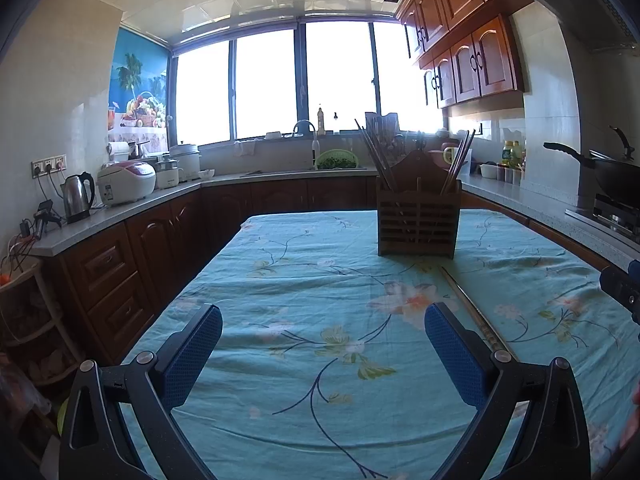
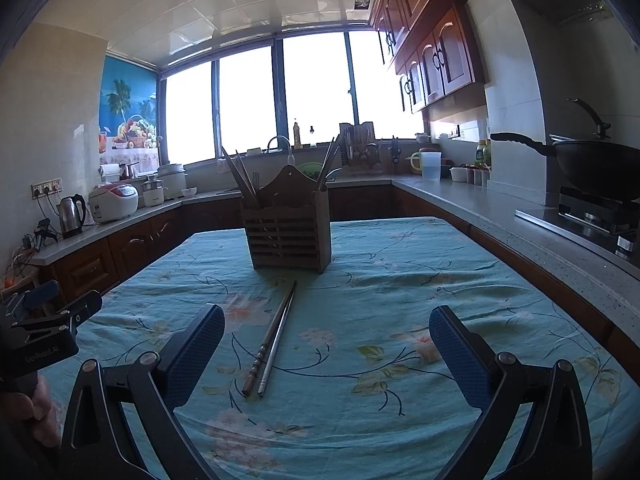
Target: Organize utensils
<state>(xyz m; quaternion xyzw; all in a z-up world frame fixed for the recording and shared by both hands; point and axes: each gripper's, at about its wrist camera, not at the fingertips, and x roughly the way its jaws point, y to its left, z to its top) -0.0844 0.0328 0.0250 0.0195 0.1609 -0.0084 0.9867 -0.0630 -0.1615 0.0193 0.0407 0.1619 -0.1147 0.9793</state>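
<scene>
A wooden slatted utensil holder (image 1: pixel 418 224) (image 2: pixel 288 234) stands upright on the table, with chopsticks (image 1: pixel 374 152) sticking out of its left and right compartments. A loose pair of chopsticks (image 2: pixel 272 340) lies on the cloth in front of the holder; in the left wrist view it (image 1: pixel 474 312) passes just right of my right fingertip. My left gripper (image 1: pixel 324 326) is open and empty above the cloth. My right gripper (image 2: pixel 328 330) is open and empty, with the loose chopsticks just inside its left finger (image 2: pixel 196 356).
The table carries a teal floral cloth (image 1: pixel 320 280) (image 2: pixel 380 280). Counters run around the room with a kettle (image 1: pixel 78 196), a rice cooker (image 1: pixel 126 182) and a wok on the stove (image 2: pixel 596 164). The other gripper shows at the left edge (image 2: pixel 40 328).
</scene>
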